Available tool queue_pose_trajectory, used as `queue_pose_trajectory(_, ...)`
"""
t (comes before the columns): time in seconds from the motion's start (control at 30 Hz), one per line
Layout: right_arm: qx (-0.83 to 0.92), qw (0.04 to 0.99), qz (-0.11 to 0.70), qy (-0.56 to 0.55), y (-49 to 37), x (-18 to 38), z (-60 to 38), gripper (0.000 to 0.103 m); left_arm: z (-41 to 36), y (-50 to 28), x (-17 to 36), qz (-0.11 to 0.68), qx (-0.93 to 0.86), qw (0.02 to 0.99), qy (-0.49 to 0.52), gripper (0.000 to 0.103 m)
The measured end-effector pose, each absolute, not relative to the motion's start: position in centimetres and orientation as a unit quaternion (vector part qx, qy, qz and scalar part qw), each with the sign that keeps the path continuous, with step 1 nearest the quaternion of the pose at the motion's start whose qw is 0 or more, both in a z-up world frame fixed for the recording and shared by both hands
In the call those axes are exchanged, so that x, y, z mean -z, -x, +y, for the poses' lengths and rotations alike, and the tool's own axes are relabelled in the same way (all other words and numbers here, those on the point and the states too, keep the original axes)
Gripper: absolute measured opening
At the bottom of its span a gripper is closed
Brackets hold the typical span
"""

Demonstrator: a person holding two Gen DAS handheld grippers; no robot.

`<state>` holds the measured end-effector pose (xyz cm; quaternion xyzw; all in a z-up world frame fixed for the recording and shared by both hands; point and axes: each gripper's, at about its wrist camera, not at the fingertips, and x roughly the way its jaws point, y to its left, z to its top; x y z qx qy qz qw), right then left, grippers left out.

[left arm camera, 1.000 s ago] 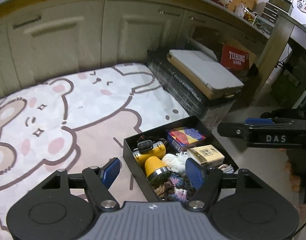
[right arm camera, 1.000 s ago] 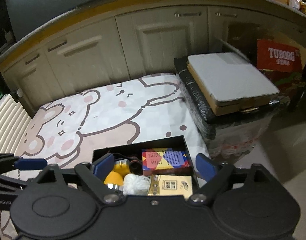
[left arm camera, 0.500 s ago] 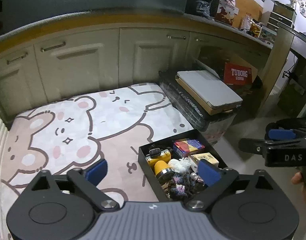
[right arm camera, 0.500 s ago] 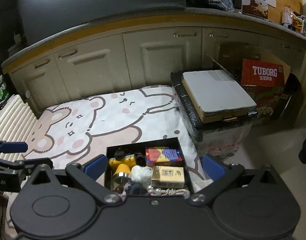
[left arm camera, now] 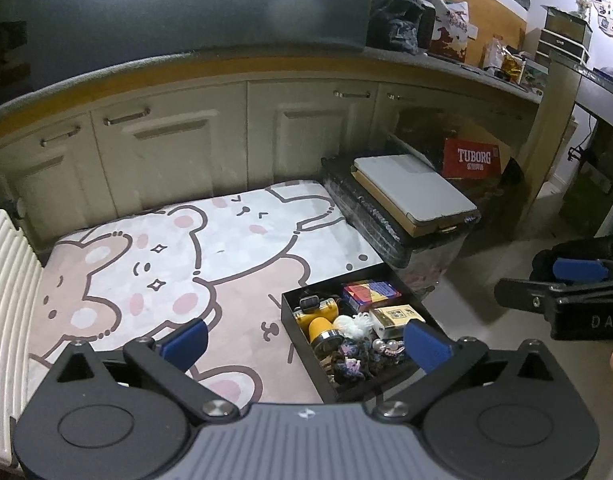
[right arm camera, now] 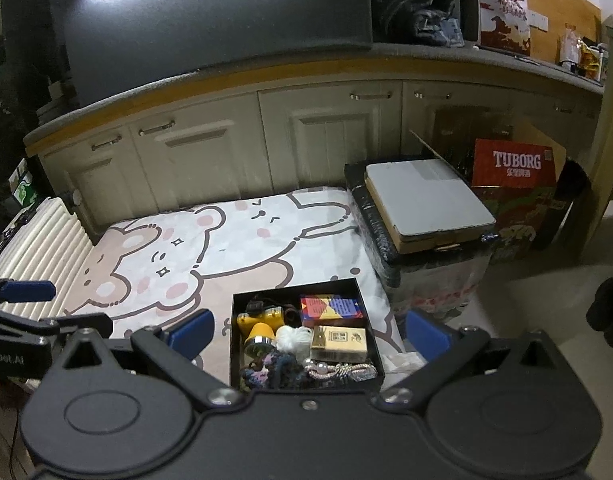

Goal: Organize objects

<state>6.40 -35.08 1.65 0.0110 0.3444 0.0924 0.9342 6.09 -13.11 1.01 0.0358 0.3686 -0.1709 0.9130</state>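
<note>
A black open box [left arm camera: 294, 322] [right arm camera: 235, 320] sits at the near right corner of a bear-print mat [left arm camera: 166, 264] [right arm camera: 210, 248]. It holds a yellow flashlight [left arm camera: 320, 322] [right arm camera: 258, 326], a colourful card box [left arm camera: 370, 291] [right arm camera: 331, 307], a tan carton [left arm camera: 396, 317] [right arm camera: 339, 338], white yarn [right arm camera: 293, 336] and dark knitted pieces [right arm camera: 278, 366]. My left gripper [left arm camera: 306, 342] is open and empty, high above the mat and box. My right gripper [right arm camera: 308, 330] is open and empty, held above the box. Each gripper also shows at the edge of the other's view.
A black wrapped crate [left arm camera: 386, 224] [right arm camera: 390, 240] with a grey board on top stands right of the mat. A red Tuborg carton [left arm camera: 472, 158] [right arm camera: 514, 166] is behind it. Cream cabinets [right arm camera: 226, 148] line the back. A white ribbed suitcase [left arm camera: 6, 280] lies left.
Both grippers have risen and pulled back from the box, so the box looks smaller and more of the room shows. Both stay open and empty.
</note>
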Motion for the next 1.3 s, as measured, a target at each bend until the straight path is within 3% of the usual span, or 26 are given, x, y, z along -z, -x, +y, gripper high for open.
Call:
queue_pose_trajectory(0.53,-0.079,0.941,0.328,0.026,-0.6,-3.5,-34.3,0.103,-11.5,-0.7,-3.3,0.349,0.116,0.928,-0.057,0.103)
queue_pose_trajectory(1.3,-0.025,0.934,0.357,0.023,3.8,-1.3,-33.3,0.103,-9.7,1.6,-1.5,0.409,0.105,0.905,-0.045,0.103)
